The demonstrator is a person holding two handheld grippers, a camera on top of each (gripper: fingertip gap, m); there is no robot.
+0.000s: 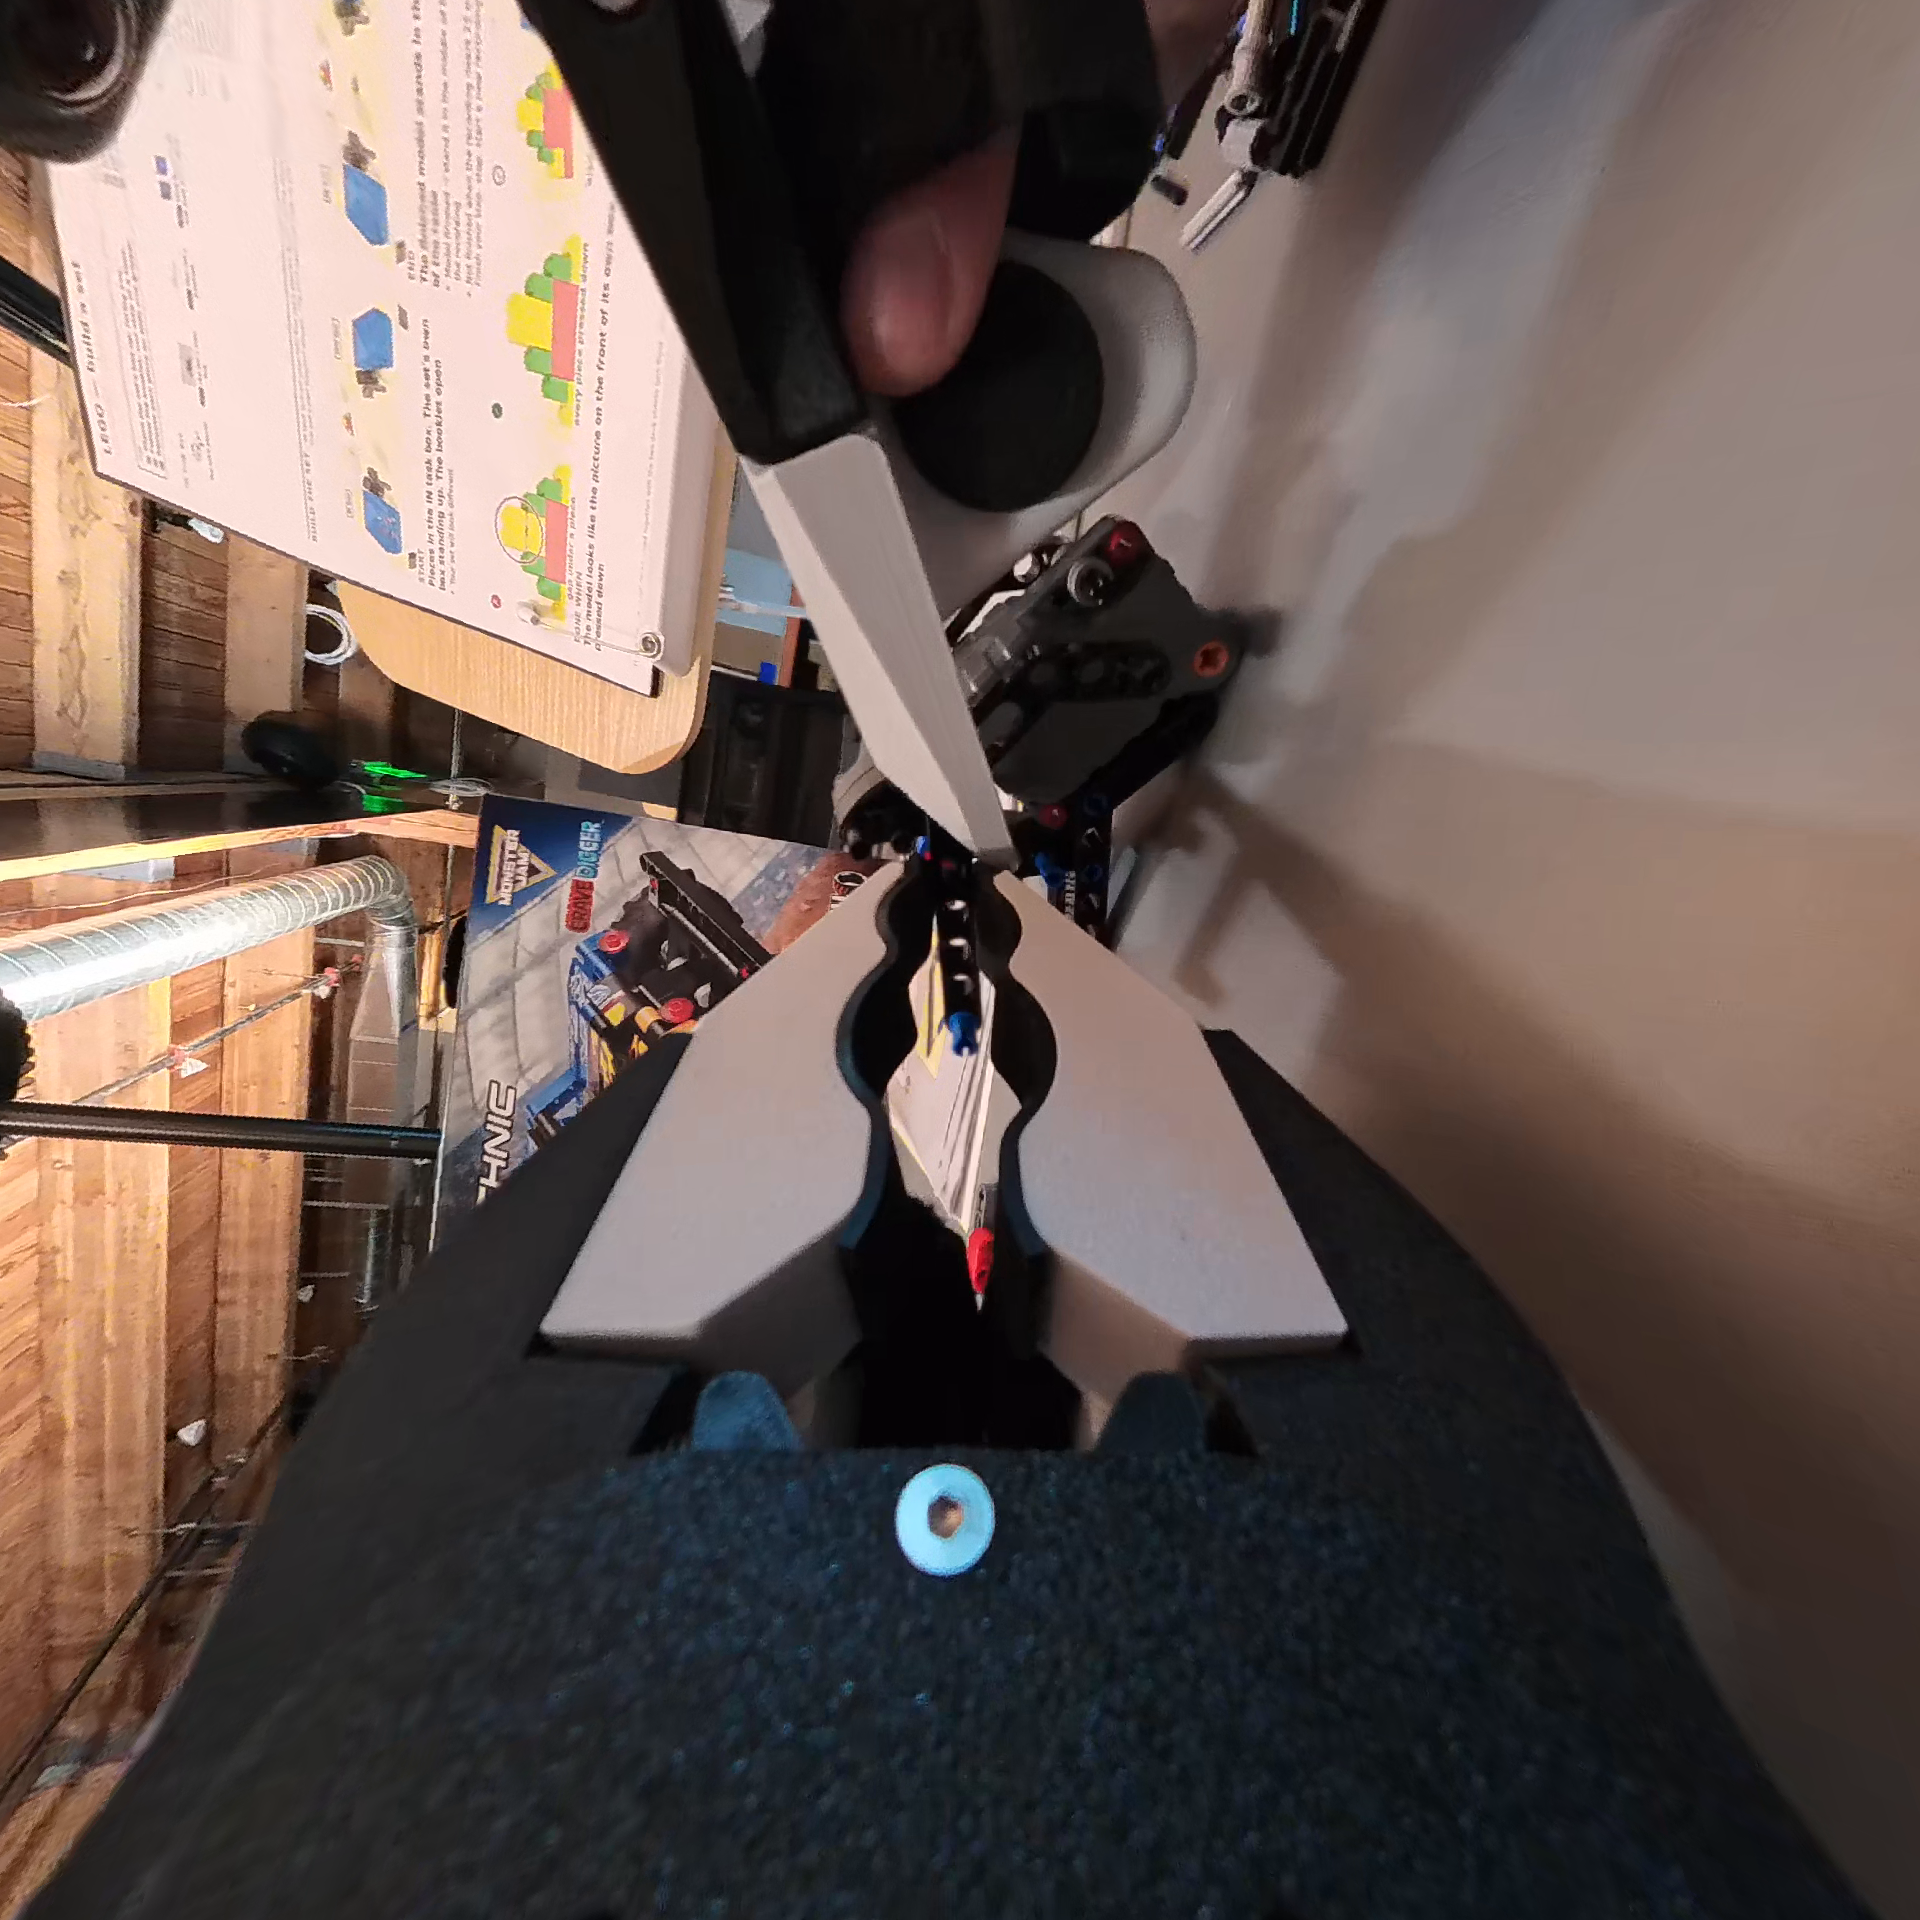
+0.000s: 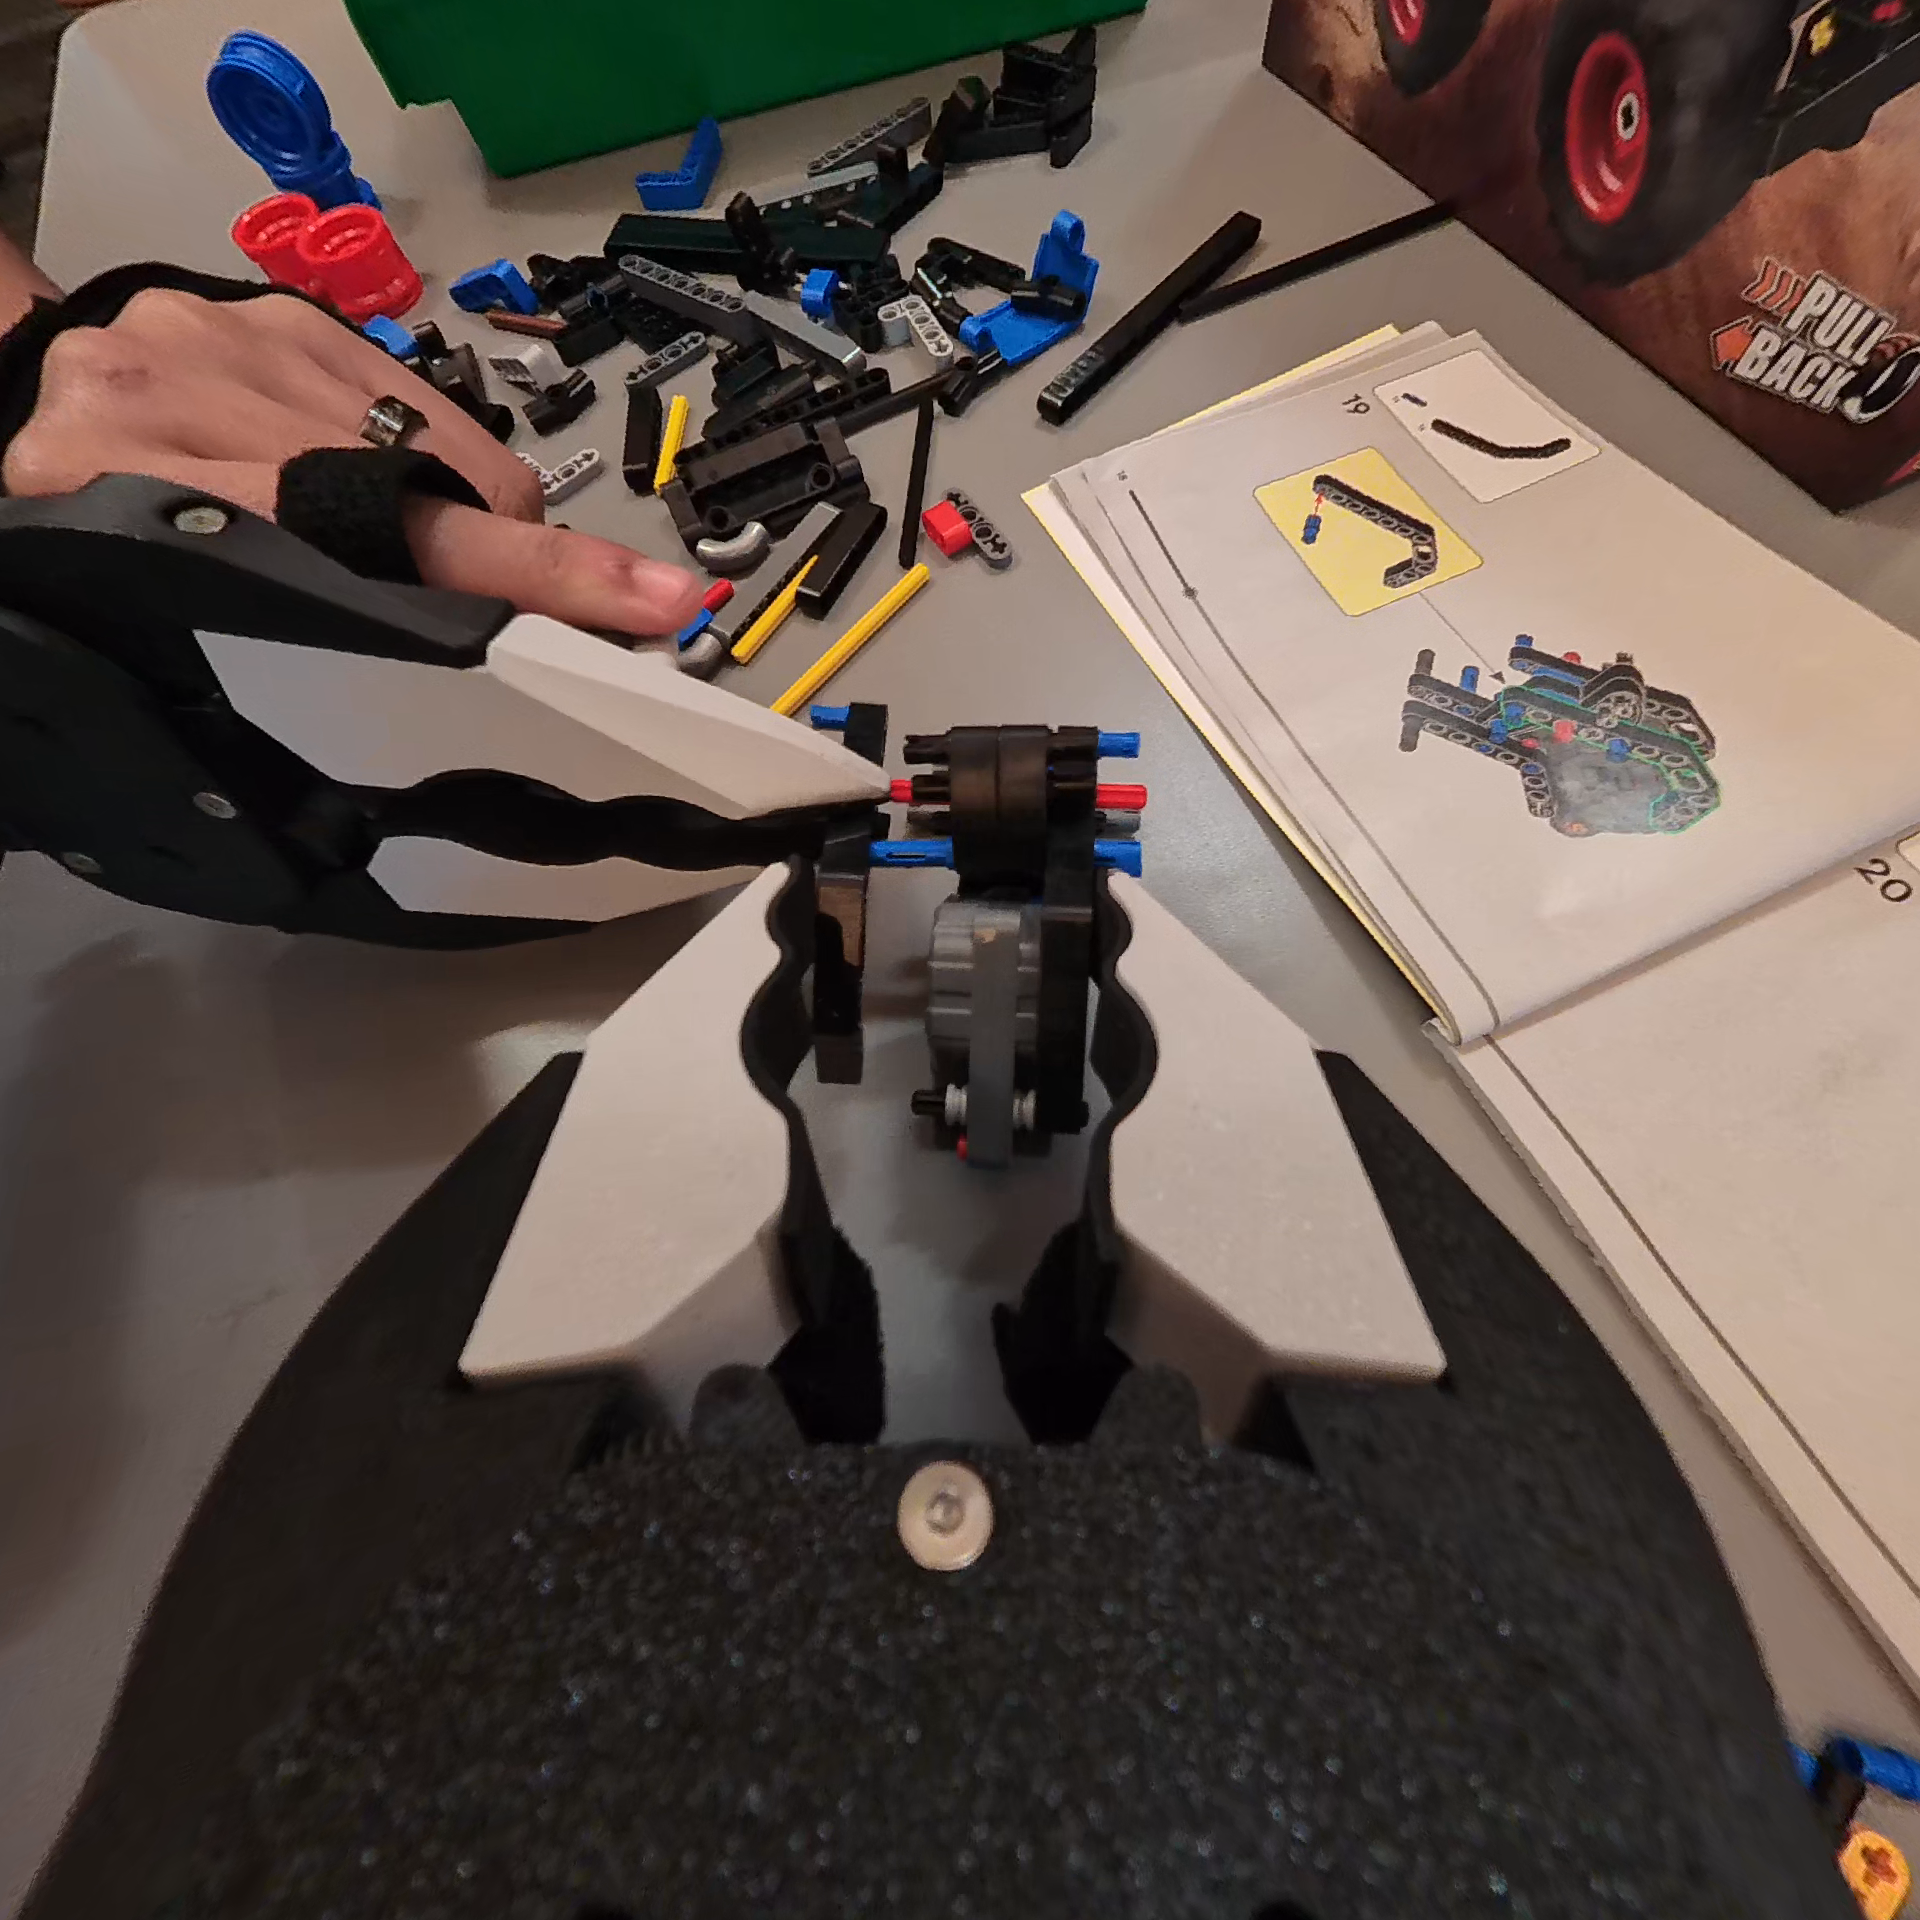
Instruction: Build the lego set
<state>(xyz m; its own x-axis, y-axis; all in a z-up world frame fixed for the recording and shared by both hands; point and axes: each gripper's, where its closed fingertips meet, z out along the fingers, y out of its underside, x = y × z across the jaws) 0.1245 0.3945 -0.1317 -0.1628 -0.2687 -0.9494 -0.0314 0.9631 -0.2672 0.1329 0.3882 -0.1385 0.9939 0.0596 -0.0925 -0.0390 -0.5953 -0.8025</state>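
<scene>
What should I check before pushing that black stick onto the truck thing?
1. Right gripper steadies the model, fingers on both sides: ok.
2. Left gripper is pinched on the black beam: ok.
3. Beam's hole is lined up with the red pin: cannot tell, the fingertips cover it.
4. Booklet lies open beside the model: ok.
5. Loose pieces lie apart, behind the model: ok.
</scene>
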